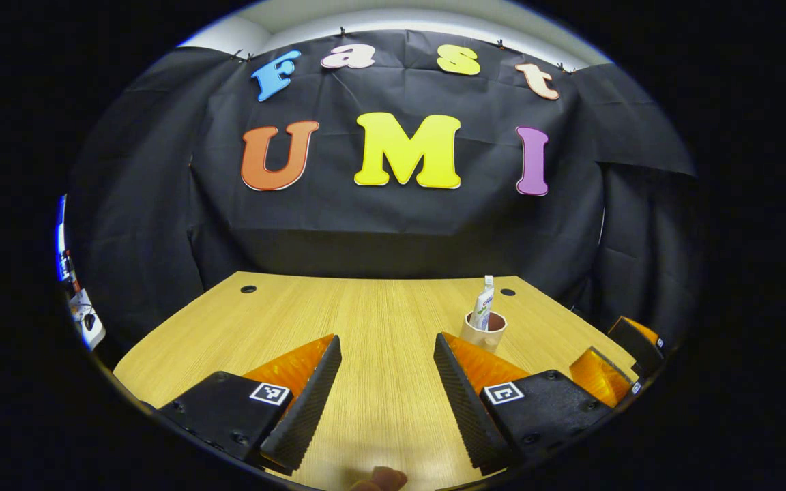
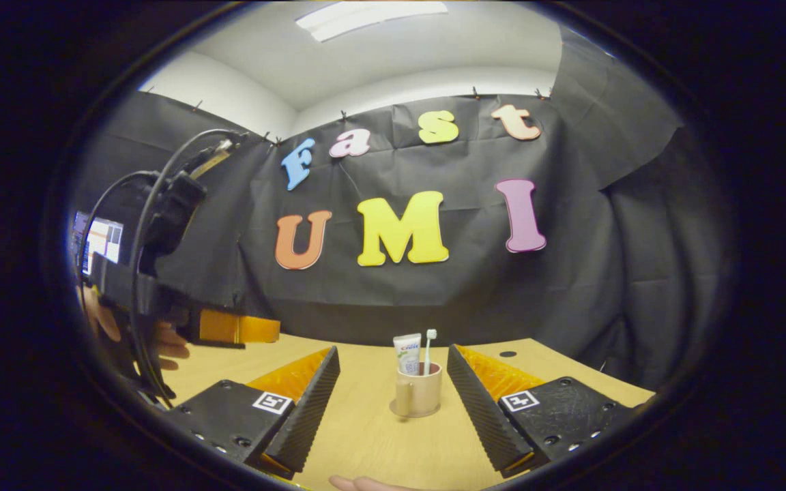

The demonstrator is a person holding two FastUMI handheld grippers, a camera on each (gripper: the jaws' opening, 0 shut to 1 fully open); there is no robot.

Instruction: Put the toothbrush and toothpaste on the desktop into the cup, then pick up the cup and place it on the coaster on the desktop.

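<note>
Cup (image 2: 418,397) stands on the coaster (image 2: 415,412) at lower centre, toothpaste (image 2: 407,353) and toothbrush (image 2: 428,350) upright inside. My right gripper (image 2: 393,402) and left gripper (image 1: 386,389) gape, holding nothing. Cup looks light, rigid, top-heavy; I'd grip its sides.

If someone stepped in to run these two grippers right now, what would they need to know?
Left gripper: open, holding nothing, above the desktop.
Right gripper: open, holding nothing, facing the cup.
Toothpaste and toothbrush stand upright in the cup.
The cup appears to sit on the coaster.
Done: both items loaded, cup seemingly placed.
Left: apparently nothing; just confirm the cup is centred.
</note>
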